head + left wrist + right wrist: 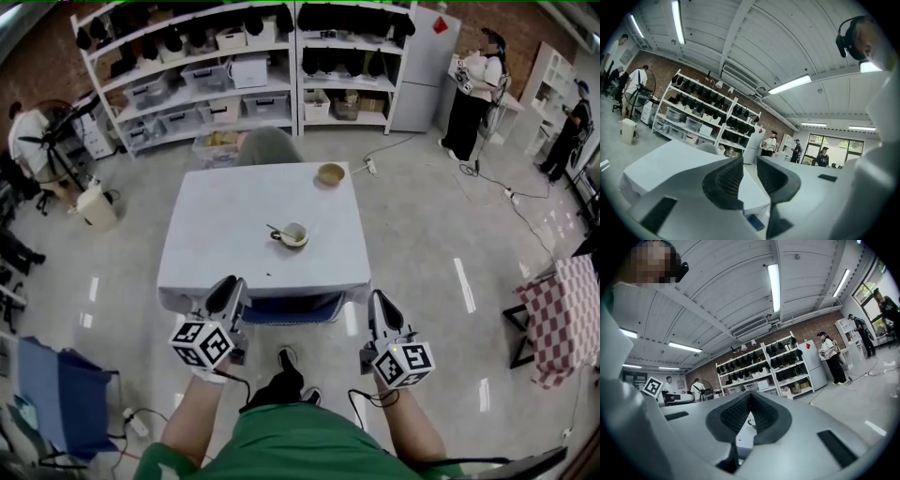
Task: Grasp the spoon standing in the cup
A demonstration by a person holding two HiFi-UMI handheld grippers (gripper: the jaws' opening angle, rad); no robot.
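Note:
A pale cup [295, 235] stands on the white table [225, 234], right of its middle. A spoon [275, 230] rests in it, handle leaning out to the left. Both grippers are held off the table's near edge, above the person's knees and well short of the cup. The left gripper [228, 292] is open in the left gripper view [750, 161], with a clear gap between its ribbed pads [729, 180] and nothing in it. The right gripper [379, 305] has its fingertips touching [750, 397] and is shut on nothing.
A tan bowl [330, 173] sits at the table's far right. A grey chair [267, 145] stands behind the table and a blue seat [291, 307] under its near edge. Shelves [234, 75] line the back wall. A person [476, 89] stands far right, near a checked cloth [562, 314].

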